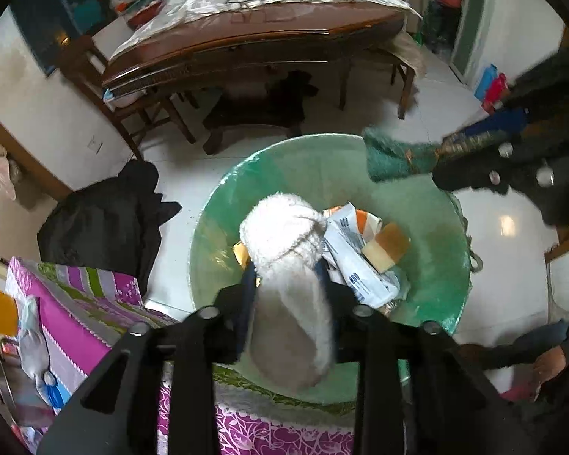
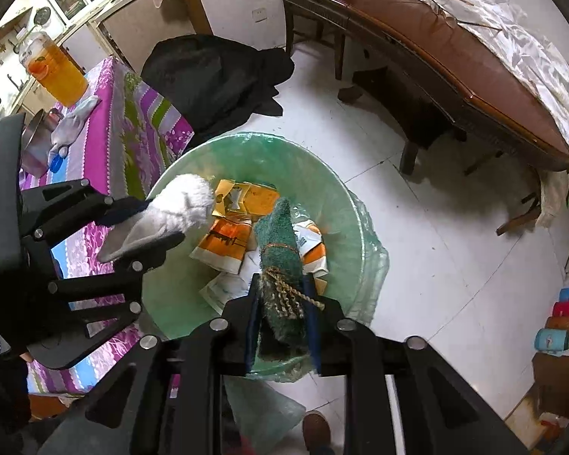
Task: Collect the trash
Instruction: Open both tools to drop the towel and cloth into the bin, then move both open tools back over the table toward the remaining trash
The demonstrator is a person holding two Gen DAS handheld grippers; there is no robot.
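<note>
Trash fills the green-lined bin on the white floor: orange-and-white wrappers, yellow packets and a sponge block. Left gripper points steeply down over the bin's 9 o'clock side, jaws narrow with a white sock between them. Right gripper, at 6 o'clock, points down likewise, a green cloth between its narrow jaws; whether the pads press I cannot tell

floor: white tile | wooden table, sheet-covered | wall: white
</note>
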